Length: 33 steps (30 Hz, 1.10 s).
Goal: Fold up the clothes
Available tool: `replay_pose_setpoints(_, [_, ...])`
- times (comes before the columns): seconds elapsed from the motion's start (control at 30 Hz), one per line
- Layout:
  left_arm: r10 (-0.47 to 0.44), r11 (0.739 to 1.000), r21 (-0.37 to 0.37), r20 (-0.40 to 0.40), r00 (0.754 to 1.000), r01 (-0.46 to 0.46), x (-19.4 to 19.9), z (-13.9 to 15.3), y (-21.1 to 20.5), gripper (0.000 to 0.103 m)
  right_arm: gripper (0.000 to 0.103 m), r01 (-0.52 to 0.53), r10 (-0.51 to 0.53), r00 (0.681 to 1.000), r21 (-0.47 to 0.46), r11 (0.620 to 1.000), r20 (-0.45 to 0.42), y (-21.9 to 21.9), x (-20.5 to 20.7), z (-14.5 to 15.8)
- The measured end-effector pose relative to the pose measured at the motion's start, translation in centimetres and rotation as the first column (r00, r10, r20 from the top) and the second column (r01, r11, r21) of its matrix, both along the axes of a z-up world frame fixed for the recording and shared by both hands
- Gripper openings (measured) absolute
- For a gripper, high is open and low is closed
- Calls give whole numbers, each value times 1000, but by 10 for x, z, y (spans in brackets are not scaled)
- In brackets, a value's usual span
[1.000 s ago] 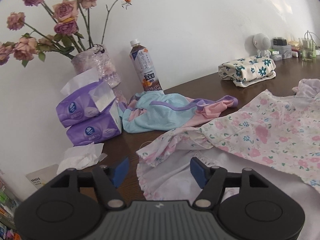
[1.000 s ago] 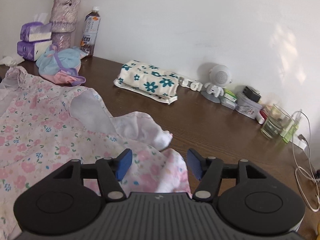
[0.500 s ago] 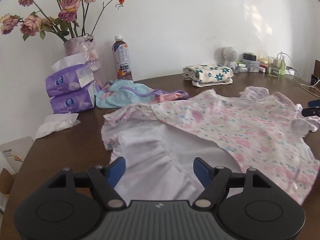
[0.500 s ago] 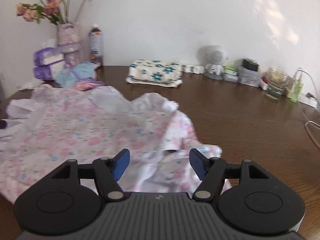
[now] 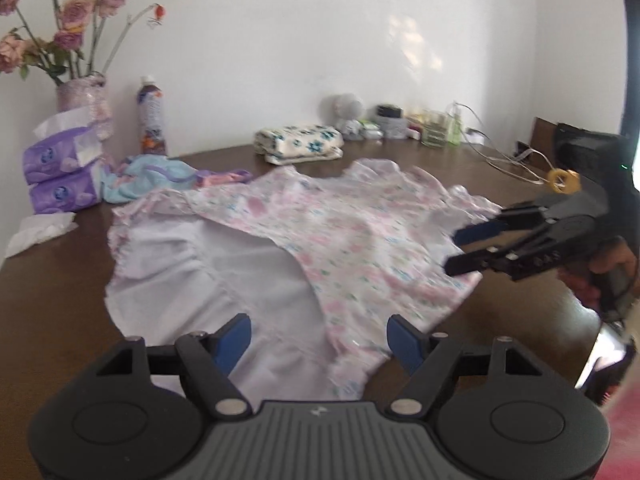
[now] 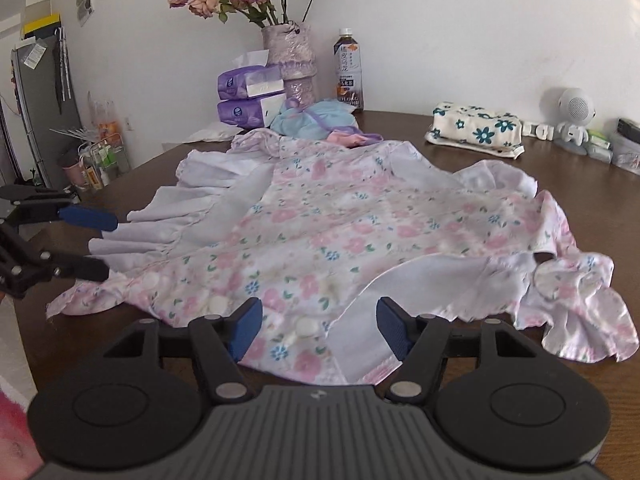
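Now the floral dress (image 6: 344, 236) lies spread out flat on the dark wooden table (image 6: 472, 160), its white lining (image 5: 208, 264) turned up along the hem side and its ruffled sleeves bunched toward the other end. It covers much of the table's middle and reaches close to the near edge.

The left tool (image 5: 318, 338) hangs above the near edge at the hem end, its blue-padded fingers (image 5: 234, 336) spread wide with nothing between them; the white lining sits just beyond their tips. The right tool (image 6: 318, 322) is likewise spread wide and empty, poised over the near edge of the dress by a row of white buttons. Each tool shows in the other's view: the right one (image 5: 468, 250) comes in from the side at the sleeve end, held by a hand (image 5: 608, 260), its fingers apart and close to the fabric, though contact cannot be told; the left one (image 6: 92, 240) sits at the hem end, fingers apart, beside the ruffled white edge.

Along the far edge by the wall stand a vase of dried roses (image 6: 290, 60), two purple tissue packs (image 6: 248, 98), a drink bottle (image 6: 349, 70), a crumpled blue and pink garment (image 6: 320, 122), and a folded cloth with teal flowers (image 6: 474, 130). A small white robot-shaped gadget (image 6: 574, 114) and some clutter sit toward the far corner.
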<state>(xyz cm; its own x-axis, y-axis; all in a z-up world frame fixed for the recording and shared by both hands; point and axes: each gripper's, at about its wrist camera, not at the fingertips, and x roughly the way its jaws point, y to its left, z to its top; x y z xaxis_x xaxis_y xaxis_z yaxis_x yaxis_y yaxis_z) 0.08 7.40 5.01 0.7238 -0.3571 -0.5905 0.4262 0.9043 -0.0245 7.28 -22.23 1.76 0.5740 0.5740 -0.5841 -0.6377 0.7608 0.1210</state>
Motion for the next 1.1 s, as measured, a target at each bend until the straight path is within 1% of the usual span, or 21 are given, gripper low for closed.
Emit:
replay_pose_setpoints(0.13, [6,998,59,-17,1000,-5,-14,-10,-4,73,57,-7,7,1000,6,1000,-22,-2,-4,-6])
replay_pose_setpoints(0.2, [15,996,86,-23,1000,-13,-21,-15,-5,72,47,-14,14,1000,4,1000,-26,-1,-6,-8])
replay_pose_setpoints(0.27, [21,994,111,-27,999,-18,-28,-19,-4,66,39,-18,18,999,0,1000,-30,-1,-8,-10])
replay_pose_setpoints(0.33, [30,992,124,-30,999,-26,-34,-20,1,53,35,-19,19,999,-6,1000,-34,1,-10,-11])
replay_pose_setpoints(0.37, [37,992,124,-33,999,-33,-36,-20,3,50,29,-20,20,999,-6,1000,-38,0,-11,-11])
replay_pose_setpoints(0.4, [44,992,119,-38,998,-39,-38,-20,7,42,21,-22,22,999,-7,1000,-42,0,-13,-12])
replay_pose_setpoints(0.43, [50,993,113,-42,998,-45,-40,-21,10,28,18,-22,22,999,-7,1000,-45,0,-15,-12])
replay_pose_setpoints(0.47, [58,993,103,-50,997,-52,-41,-21,14,20,12,-23,22,999,-8,1000,-48,0,-17,-12])
replay_pose_setpoints(0.5, [68,994,85,-59,996,-63,-41,-21,20,7,7,-27,26,998,-11,1000,-50,0,-18,-11])
replay_pose_setpoints(0.57, [93,995,52,-74,993,-89,-41,-19,32,5,3,-33,32,998,-12,999,-57,-1,-23,-11])
replay_pose_setpoints(0.63, [120,993,23,-88,989,-118,-40,-16,43,3,2,-48,47,997,-19,999,-62,-1,-27,-10])
replay_pose_setpoints(0.67, [134,991,23,-87,987,-133,-38,-12,47,3,1,-57,56,997,-24,998,-61,-1,-30,-9])
replay_pose_setpoints(0.77, [162,986,50,-65,985,-159,-37,-5,60,3,1,-89,88,994,-26,996,-58,2,-40,-6])
replay_pose_setpoints(0.83, [173,983,71,-50,984,-169,-36,1,67,3,1,-87,85,995,-40,995,-44,4,-44,-5])
replay_pose_setpoints(0.97, [139,978,160,-12,990,-135,-31,12,68,4,1,-62,59,998,-72,996,-31,6,-44,-6])
replay_pose_setpoints(1.03, [140,975,176,-16,990,-135,-27,11,70,12,1,-54,52,998,-61,997,-46,5,-40,-7])
replay_pose_setpoints(1.1, [140,980,151,-38,989,-132,-28,8,75,18,2,-47,45,997,-21,999,-70,3,-38,-6])
